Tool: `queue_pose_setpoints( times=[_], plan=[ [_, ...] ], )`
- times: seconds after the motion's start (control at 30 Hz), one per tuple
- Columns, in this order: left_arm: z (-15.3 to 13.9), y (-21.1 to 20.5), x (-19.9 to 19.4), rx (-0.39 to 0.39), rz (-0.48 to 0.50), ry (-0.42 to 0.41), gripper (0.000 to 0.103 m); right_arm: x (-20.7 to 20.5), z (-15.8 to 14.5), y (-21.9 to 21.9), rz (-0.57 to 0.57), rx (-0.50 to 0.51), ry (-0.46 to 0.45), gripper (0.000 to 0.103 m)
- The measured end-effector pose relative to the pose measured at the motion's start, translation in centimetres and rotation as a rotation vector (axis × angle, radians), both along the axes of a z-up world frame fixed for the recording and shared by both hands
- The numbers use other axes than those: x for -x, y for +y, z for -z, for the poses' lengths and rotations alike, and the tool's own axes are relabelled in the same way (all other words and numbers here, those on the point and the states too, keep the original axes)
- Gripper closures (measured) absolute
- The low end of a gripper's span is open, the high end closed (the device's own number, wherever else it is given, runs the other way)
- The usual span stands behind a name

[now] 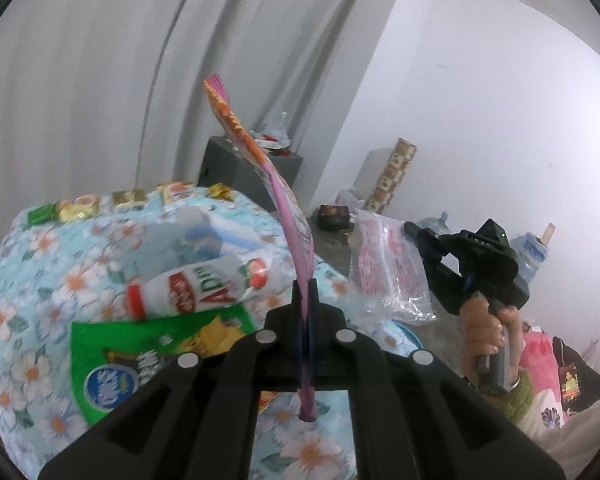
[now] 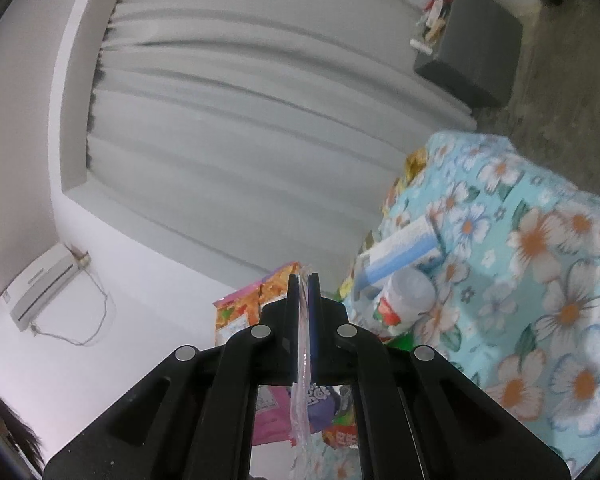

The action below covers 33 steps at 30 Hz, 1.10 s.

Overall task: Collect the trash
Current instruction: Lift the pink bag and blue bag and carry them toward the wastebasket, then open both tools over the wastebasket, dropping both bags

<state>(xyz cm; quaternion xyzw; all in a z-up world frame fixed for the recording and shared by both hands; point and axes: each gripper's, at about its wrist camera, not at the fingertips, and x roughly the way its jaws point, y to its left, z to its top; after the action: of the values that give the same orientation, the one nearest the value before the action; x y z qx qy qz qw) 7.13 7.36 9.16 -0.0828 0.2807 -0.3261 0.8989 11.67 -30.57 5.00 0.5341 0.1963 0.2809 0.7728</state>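
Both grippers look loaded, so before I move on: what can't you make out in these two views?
- Left wrist: the green packet is cut off behind the left gripper, which is shut on the pink wrapper.
- Left wrist: the bottle label is motion-blurred.
- Right wrist: the clear bag contents sit behind the right gripper.

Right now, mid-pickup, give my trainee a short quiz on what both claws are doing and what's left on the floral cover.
1. True or false: the left claw is empty.
2. What does the right claw pinch? A) clear plastic bag B) green packet C) blue-and-white box
3. Fill in: the white bottle with the red cap lies on its ____ on the floral cover.

Key:
1. False; it is shut on the pink wrapper, seen edge-on.
2. A; the clear plastic bag runs between its fingers.
3. Side, just above the green packet.
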Motion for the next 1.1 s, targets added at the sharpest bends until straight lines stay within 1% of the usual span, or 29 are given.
queue_pose_setpoints(
  times=[0.13, 0.37, 0.53, 0.67, 0.7, 0.87, 1.0, 1.1],
  plan=[
    [-0.3, -3.0, -1.0, -0.021, 0.058, -0.019, 0.102, 0.9, 0.4, -2.0, 0.044, -0.022, -0.009, 0.1],
    [0.3, -8.5, -2.5, -0.045, 0.16, -0.006, 0.102, 2.4, 2.0, -5.8, 0.131, -0.069, -0.004, 0.1],
    [0.9, -13.5, -3.5, -0.088, 0.245, -0.007, 0.102, 3.5, 3.5, -9.0, 0.201, -0.097, 0.017, 0.1],
    [1.2, -17.6, -4.4, -0.123, 0.316, -0.013, 0.102, 4.7, 4.7, -11.7, 0.271, -0.096, 0.04, 0.1],
    [1.3, -19.1, -4.5, -0.139, 0.341, -0.015, 0.102, 5.3, 5.0, -12.6, 0.298, -0.088, 0.049, 0.1],
    [2.8, -26.1, -5.0, -0.214, 0.45, -0.012, 0.102, 7.3, 7.1, -16.2, 0.417, -0.047, 0.128, 0.1],
    [4.6, -31.3, -5.6, -0.281, 0.524, 0.01, 0.102, 8.9, 9.5, -18.9, 0.531, 0.002, 0.227, 0.1],
    [6.3, -35.8, -5.7, -0.347, 0.586, 0.028, 0.102, 9.9, 11.1, -20.6, 0.624, 0.076, 0.321, 0.1]
  ],
)
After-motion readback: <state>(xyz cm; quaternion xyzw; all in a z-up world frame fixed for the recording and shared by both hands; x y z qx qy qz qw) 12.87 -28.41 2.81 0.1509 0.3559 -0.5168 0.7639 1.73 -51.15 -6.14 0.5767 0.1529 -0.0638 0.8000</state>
